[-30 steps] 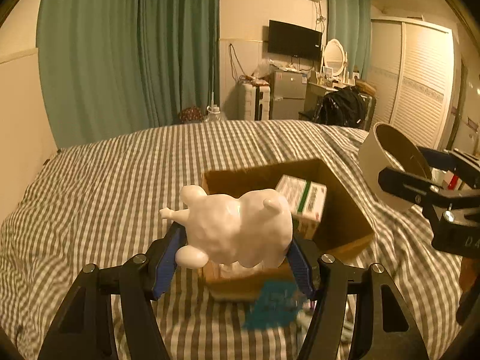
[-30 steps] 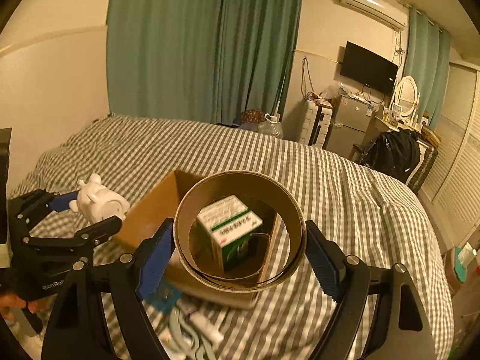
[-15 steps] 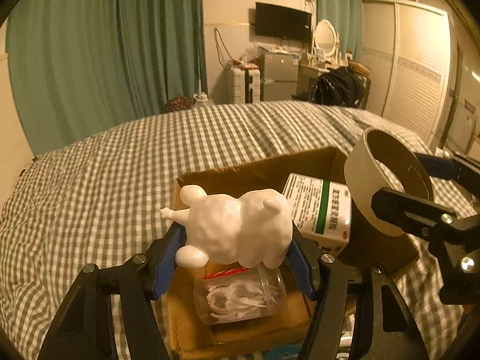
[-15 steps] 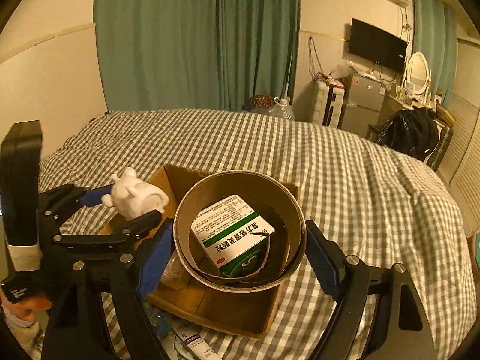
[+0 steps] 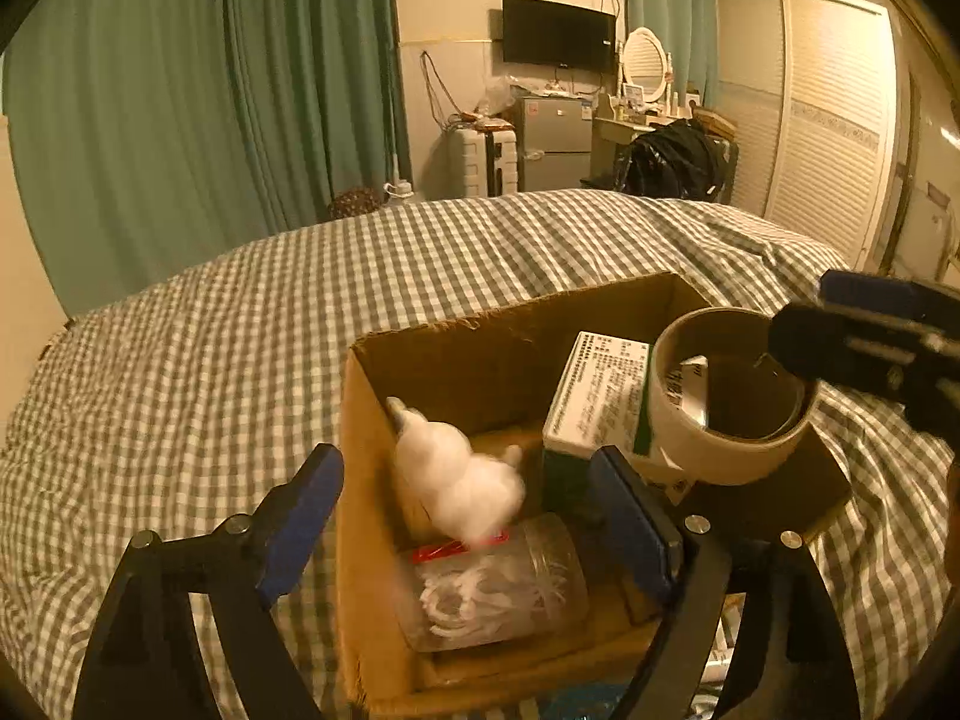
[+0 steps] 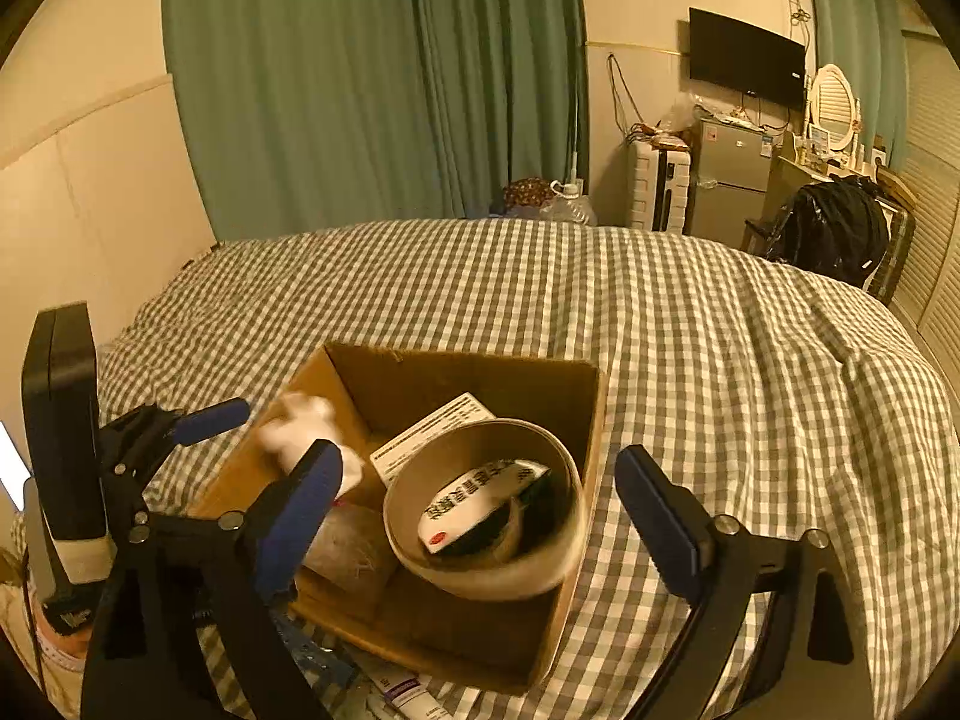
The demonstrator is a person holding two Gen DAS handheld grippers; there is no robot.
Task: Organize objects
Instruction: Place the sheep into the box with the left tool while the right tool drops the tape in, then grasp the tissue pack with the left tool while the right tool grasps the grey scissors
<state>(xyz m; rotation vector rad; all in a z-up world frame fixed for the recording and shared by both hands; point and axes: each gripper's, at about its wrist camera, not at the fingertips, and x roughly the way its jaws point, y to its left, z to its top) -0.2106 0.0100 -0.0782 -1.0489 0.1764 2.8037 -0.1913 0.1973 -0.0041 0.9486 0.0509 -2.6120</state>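
An open cardboard box (image 5: 420, 360) (image 6: 468, 360) lies on the checked bed. My left gripper (image 5: 480, 516) stands open above its near end. The white toy animal (image 5: 456, 474) (image 6: 300, 426), blurred, is inside the box, free of the fingers, over a clear jar (image 5: 498, 588) (image 6: 348, 546) of white things. My right gripper (image 6: 480, 522) is open too. The wide tape roll (image 6: 486, 510) (image 5: 726, 402) is between its fingers without touching them, inside the box beside a white and green carton (image 5: 600, 402) (image 6: 432, 432).
Blue packets and a tube (image 6: 408, 690) lie on the bed just in front of the box. The checked cover (image 6: 720, 330) spreads wide behind and to the right. Green curtains (image 5: 210, 108), a fridge (image 6: 726, 180) and a wardrobe (image 5: 828, 102) stand beyond the bed.
Both grippers have opened. The white toy has dropped from the left gripper into the box, and the tape roll has left the right gripper and sunk into the box.
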